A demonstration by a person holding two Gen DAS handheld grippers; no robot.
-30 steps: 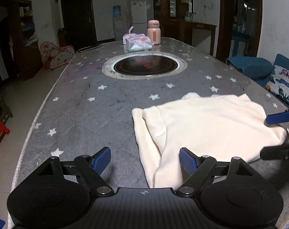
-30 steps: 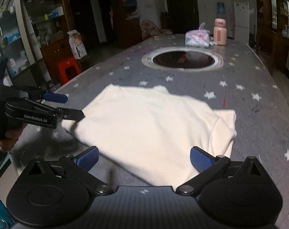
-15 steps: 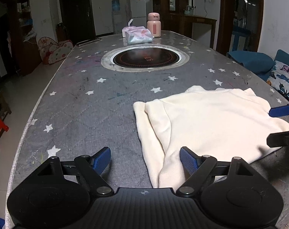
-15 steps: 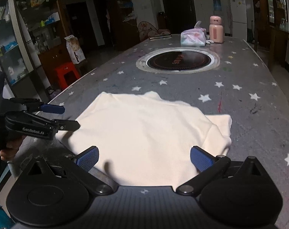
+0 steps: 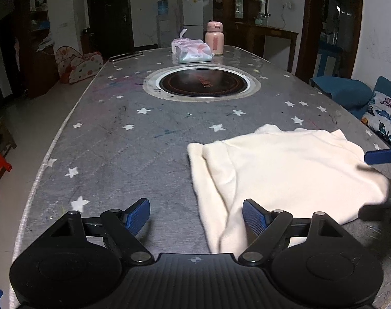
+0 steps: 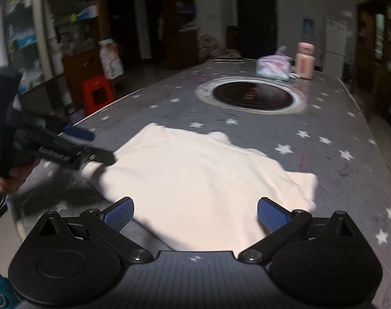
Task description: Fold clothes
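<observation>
A cream garment (image 5: 285,175) (image 6: 203,180) lies folded flat on the grey star-patterned table (image 5: 113,159), with a sleeve fold along its left side. My left gripper (image 5: 196,215) is open just above the table; its right pad hangs over the garment's near left corner. In the right wrist view the left gripper (image 6: 102,146) stands open at that corner, held by a hand. My right gripper (image 6: 195,213) is open over the garment's near edge, cloth lying below the pads. From the left wrist view the right gripper (image 5: 375,182) straddles the right corner, jaws apart.
A round cooktop (image 5: 203,85) is set into the table's middle. Behind it stand a tissue pack (image 5: 194,54) and a pink bottle (image 5: 214,38). Blue cushions (image 5: 342,94) lie past the right edge. A red stool (image 6: 96,92) stands on the floor at the left.
The right gripper has shifted and rolled a little, and its view is now blurred. The left gripper has hardly moved. The garment lies where it was.
</observation>
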